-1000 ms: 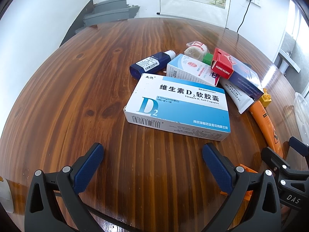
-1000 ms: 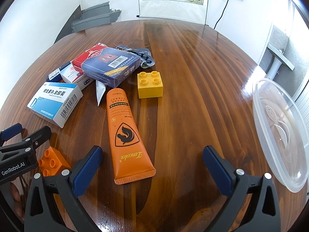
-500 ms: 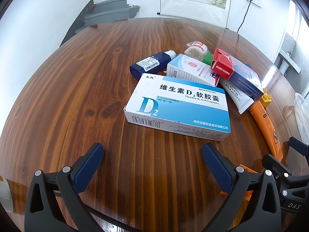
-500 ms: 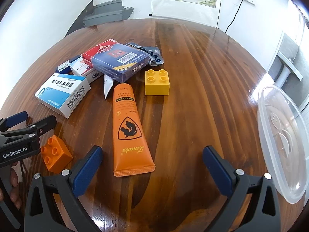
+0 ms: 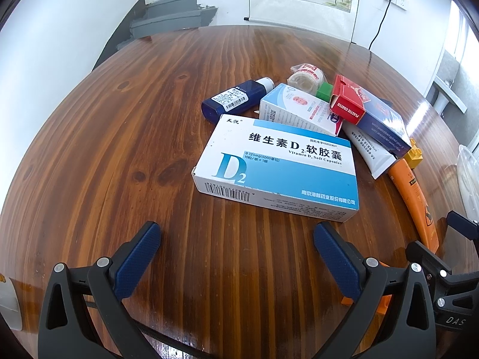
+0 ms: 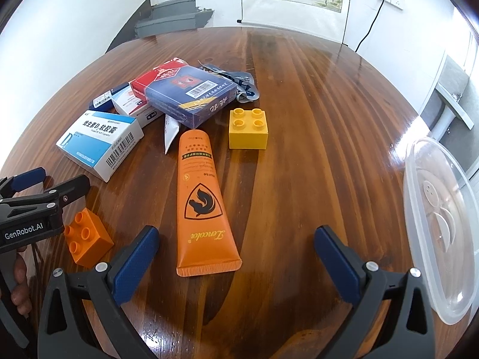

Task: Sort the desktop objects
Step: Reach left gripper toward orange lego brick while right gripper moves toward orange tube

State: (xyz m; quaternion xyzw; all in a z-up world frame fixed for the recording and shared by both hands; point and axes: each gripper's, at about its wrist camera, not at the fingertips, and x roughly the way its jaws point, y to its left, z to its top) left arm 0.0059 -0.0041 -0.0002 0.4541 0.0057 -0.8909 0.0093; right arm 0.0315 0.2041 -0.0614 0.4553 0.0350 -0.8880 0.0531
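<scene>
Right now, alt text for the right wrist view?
The open right claw hovers low over a wooden table, with an orange tube lying flat between its fingers. Behind sit a yellow brick and a pile of boxes; a clear plastic lid lies right, an orange brick and the left claw left.

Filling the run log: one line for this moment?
left gripper: open, empty | right gripper: open, over orange tube | nothing sorted

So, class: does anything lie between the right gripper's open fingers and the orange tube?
Nothing visible does. The right gripper is open, and the orange tube lies on bare table with its crimped end between the fingertips.
</scene>
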